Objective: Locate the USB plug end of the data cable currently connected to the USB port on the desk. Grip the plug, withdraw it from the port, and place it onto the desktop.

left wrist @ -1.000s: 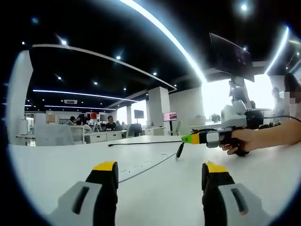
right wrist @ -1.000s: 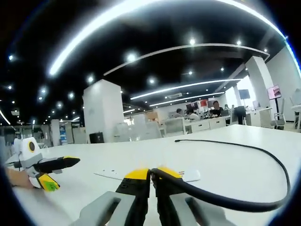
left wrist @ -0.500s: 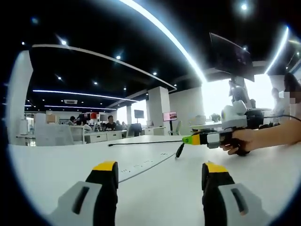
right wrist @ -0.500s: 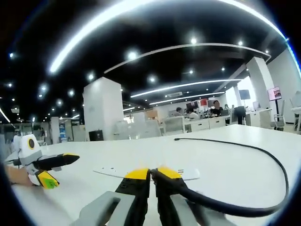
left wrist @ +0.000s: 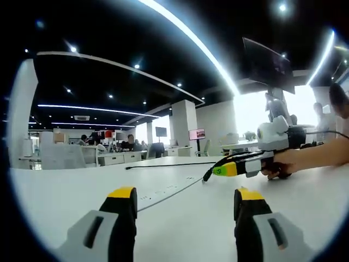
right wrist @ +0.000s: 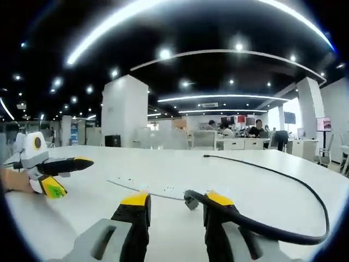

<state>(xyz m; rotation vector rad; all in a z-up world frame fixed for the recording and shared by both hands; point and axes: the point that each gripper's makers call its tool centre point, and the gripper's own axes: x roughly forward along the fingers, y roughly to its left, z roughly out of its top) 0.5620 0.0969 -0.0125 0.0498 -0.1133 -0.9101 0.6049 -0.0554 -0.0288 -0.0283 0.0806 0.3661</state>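
Observation:
In the right gripper view my right gripper (right wrist: 177,201) stands open low over the white desk (right wrist: 262,191). The metal-tipped USB plug (right wrist: 191,200) of the black cable (right wrist: 305,191) lies between the jaws, close to the right one, and neither jaw presses on it. The cable curves right and back to its far end (right wrist: 207,157). The flat port strip (right wrist: 150,187) is set in the desk just beyond. In the left gripper view my left gripper (left wrist: 185,197) is open and holds nothing. The right gripper (left wrist: 215,172) reaches in from the right, held by a hand (left wrist: 289,162).
My left gripper (right wrist: 68,176) shows at the left of the right gripper view, held by a hand (right wrist: 16,183). The port strip (left wrist: 163,192) and the cable (left wrist: 163,165) lie ahead of the left jaws. Office desks, pillars and seated people stand far behind.
My right gripper has opened and let go of the USB plug, which now sits loose between its jaws. It has also dipped lower toward the desk. The left gripper stayed still.

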